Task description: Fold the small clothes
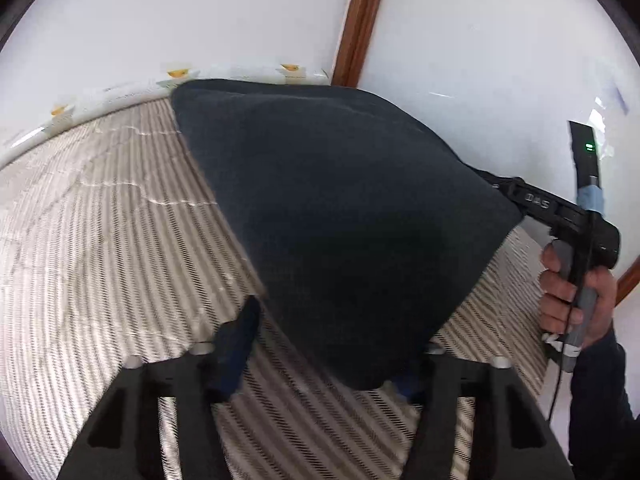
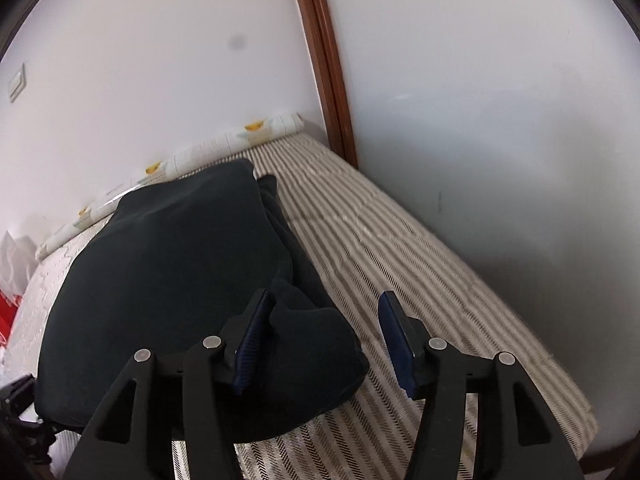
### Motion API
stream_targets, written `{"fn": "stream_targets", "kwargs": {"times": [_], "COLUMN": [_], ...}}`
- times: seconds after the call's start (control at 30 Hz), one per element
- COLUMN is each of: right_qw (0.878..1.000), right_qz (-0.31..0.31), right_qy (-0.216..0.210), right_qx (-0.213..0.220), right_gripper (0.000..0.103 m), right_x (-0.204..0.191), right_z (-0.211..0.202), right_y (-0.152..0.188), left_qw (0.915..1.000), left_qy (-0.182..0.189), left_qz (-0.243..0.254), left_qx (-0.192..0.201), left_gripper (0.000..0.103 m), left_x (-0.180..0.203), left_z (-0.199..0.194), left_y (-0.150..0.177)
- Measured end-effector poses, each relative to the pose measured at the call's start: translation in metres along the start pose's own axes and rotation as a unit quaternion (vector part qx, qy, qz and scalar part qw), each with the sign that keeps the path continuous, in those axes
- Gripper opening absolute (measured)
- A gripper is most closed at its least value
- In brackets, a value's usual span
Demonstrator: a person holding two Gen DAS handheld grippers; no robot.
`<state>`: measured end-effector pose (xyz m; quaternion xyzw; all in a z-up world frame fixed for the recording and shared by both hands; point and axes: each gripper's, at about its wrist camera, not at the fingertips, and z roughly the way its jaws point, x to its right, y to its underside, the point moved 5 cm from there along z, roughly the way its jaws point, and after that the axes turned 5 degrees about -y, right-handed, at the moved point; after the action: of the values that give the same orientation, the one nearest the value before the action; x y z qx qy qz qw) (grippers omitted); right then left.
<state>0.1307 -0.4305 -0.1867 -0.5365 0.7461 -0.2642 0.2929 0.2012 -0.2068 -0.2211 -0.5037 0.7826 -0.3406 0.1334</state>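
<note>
Black jaw linkages fill the bottom of both wrist views. On the left gripper (image 1: 320, 344) the jaws stand apart, with the dark garment (image 1: 340, 220) draped over the pad at 5 o'clock and the pad at 7 o'clock bare; whether any cloth is pinched I cannot tell. On the right gripper (image 2: 324, 344) the jaws are also spread, ribbed blue pads (image 2: 394, 340) facing each other, a bunched corner of the garment (image 2: 160, 280) lying between them and touching the pad at 7 o'clock.

Neither side looks firmly clamped, so I judge the raised cloth could slide off and fall in a heap, undoing the fold. A closure on that bunched corner might catch several layers unevenly and leave a crooked edge.

Material reads as soft, matte, near-black knit, thick enough to hold rounded folds, slack rather than crisp. It lies on a bed (image 2: 400, 248) covered in ridged beige-and-white striped weave, toward 10 o'clock in the right view, beside a white wall with a brown wooden trim (image 2: 320, 60).
</note>
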Motion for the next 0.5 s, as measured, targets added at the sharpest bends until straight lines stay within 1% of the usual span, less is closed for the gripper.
{"fn": "stream_targets", "kwargs": {"times": [0.03, 0.07, 0.1, 0.13, 0.17, 0.23, 0.27, 0.33, 0.47, 0.5], "right_qw": [1.0, 1.0, 0.999, 0.999, 0.999, 0.999, 0.999, 0.999, 0.998, 0.997], "right_qz": [0.003, 0.008, 0.013, 0.021, 0.023, 0.012, 0.011, 0.015, 0.01, 0.006], "right_qy": [-0.003, -0.007, -0.02, -0.039, -0.036, -0.025, -0.027, -0.04, -0.058, -0.062], "right_qx": [-0.009, -0.017, -0.022, -0.026, -0.025, -0.021, -0.022, -0.025, -0.031, -0.033], "right_gripper": [0.054, 0.05, 0.043, 0.028, 0.025, 0.022, 0.021, 0.02, 0.02, 0.02], "right_x": [0.0, -0.001, -0.002, -0.006, -0.009, -0.019, -0.022, -0.032, -0.065, -0.076], "right_z": [0.005, 0.009, 0.011, 0.014, 0.016, 0.017, 0.018, 0.021, 0.029, 0.032], "right_y": [-0.001, 0.0, 0.0, -0.001, -0.001, -0.003, -0.003, -0.002, 0.0, 0.001], "left_qw": [0.9999, 0.9998, 0.9998, 0.9998, 0.9997, 0.9995, 0.9992, 0.9983, 0.9969, 0.9964], "left_qy": [-0.011, -0.017, -0.019, -0.017, -0.017, -0.019, -0.024, -0.035, -0.038, -0.044], "left_qz": [0.002, 0.005, 0.006, 0.005, 0.001, -0.008, -0.01, -0.019, -0.057, -0.058], "left_qx": [-0.001, 0.001, 0.006, 0.011, 0.016, 0.023, 0.029, 0.042, 0.039, 0.042], "left_gripper": [0.038, 0.035, 0.033, 0.029, 0.026, 0.023, 0.021, 0.02, 0.02, 0.019], "left_x": [0.001, 0.002, 0.002, 0.001, -0.002, -0.008, -0.012, -0.027, -0.064, -0.072], "left_z": [0.001, 0.0, -0.002, -0.003, -0.006, -0.009, -0.012, -0.019, -0.029, -0.033], "left_y": [-0.001, -0.001, -0.002, -0.003, -0.004, -0.006, -0.007, -0.008, -0.008, -0.007]}}
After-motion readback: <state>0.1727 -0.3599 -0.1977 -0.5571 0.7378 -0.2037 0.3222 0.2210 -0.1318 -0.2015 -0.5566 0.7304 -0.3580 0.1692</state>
